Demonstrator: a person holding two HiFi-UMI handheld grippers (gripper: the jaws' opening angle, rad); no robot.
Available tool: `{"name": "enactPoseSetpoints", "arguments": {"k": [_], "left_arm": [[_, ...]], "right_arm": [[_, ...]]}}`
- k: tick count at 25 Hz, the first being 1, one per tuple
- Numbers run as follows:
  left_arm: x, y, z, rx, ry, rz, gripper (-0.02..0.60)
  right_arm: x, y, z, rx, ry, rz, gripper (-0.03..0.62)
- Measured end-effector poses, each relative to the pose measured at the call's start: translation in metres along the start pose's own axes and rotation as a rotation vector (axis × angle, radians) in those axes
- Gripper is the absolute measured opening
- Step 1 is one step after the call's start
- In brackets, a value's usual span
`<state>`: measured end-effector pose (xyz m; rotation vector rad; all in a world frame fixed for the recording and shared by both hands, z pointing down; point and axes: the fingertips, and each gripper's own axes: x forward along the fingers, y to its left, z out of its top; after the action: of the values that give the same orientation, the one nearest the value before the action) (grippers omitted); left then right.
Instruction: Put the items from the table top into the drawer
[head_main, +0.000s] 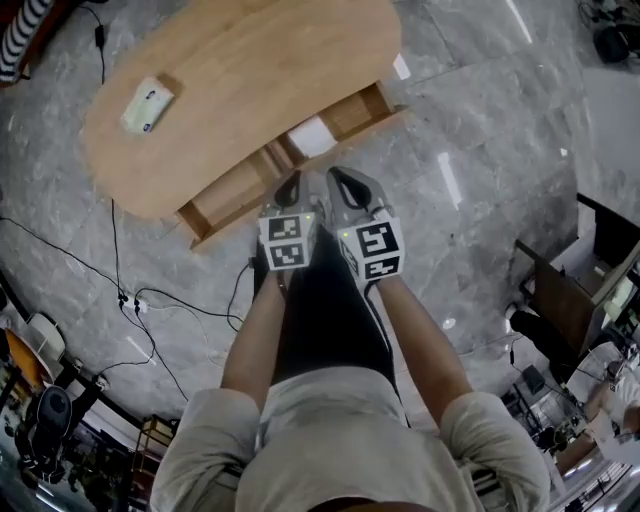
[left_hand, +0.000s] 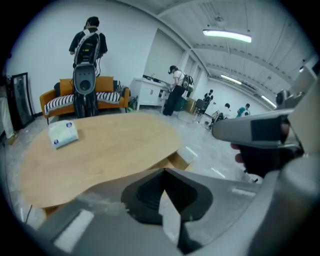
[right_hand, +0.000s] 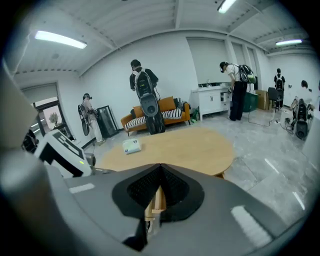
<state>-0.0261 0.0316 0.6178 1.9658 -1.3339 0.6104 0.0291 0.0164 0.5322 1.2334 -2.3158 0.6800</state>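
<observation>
In the head view the table (head_main: 250, 70) bears one white pack (head_main: 147, 105) near its far left end, and the drawer (head_main: 352, 117) stands pulled out below the near edge with a white item (head_main: 312, 137) lying in it; the left gripper (head_main: 292, 182) and right gripper (head_main: 338, 177) hang side by side just short of the drawer front, well apart from the pack. I judge this as the gap between one deposit and the next pick, so the next move calls for a long reach across the table and for the jaws to part before they meet the pack. The left gripper view shows its jaws (left_hand: 163, 171) pressed tip to tip with nothing between, the pack (left_hand: 63, 134) far off on the wood. The right gripper view shows the same: jaws (right_hand: 160, 166) closed together and empty, the pack (right_hand: 131, 145) distant on the table
</observation>
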Motion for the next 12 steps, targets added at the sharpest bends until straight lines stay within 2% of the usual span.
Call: {"name": "enactPoseSetpoints", "arguments": {"k": [5,8,12], "left_arm": [[-0.087,-0.021,0.076,0.035,-0.119,0.017,0.02],[-0.128,-0.029,0.129,0.043,-0.227,0.049,0.02],[-0.172,-0.038,0.158,-0.029,-0.317,0.085,0.02]], "right_arm": [[-0.046,0.027,0.069,-0.044,-0.112,0.028,0.008],[-0.07,0.036,0.116,-0.114,-0.207,0.051,0.007],[-0.103,0.05,0.162,-0.163,-0.295,0.04,0.006]]}}
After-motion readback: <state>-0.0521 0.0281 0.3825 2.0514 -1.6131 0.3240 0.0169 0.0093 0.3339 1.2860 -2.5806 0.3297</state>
